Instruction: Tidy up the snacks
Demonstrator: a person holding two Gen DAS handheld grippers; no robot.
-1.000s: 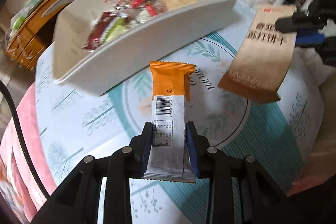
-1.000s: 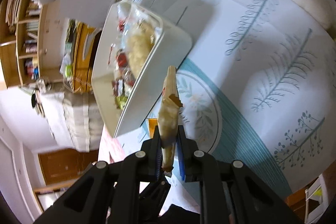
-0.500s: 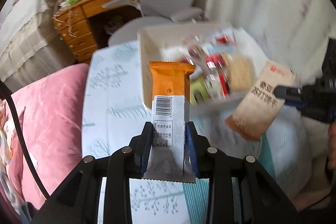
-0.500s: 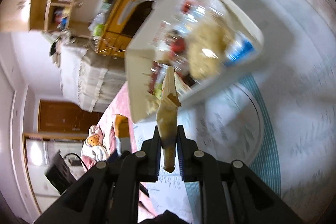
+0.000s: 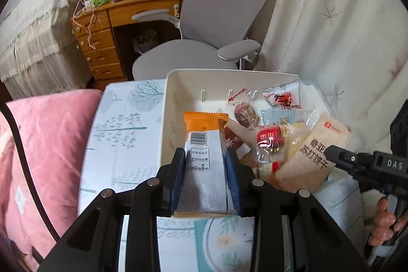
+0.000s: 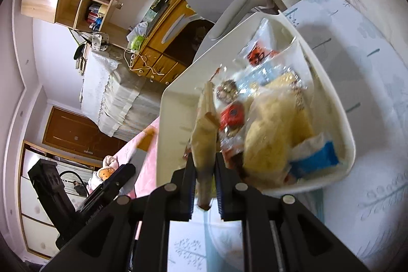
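The white bin [image 5: 176,83] has bare floor along its left side, behind the orange-and-white bar [image 5: 204,144] that the left claw [image 5: 205,170] grips over the near wall. The bin's middle and right are heaped with wrapped snacks [image 5: 267,139]. The tan cracker packet [image 5: 313,157], pinched by the right claw [image 6: 205,180], hangs over the right part of the heap. Left of the bin the counter [image 5: 122,124] lies bare up to the pink cushion [image 5: 43,144]. A grey chair [image 5: 224,17] stands just behind the bin.
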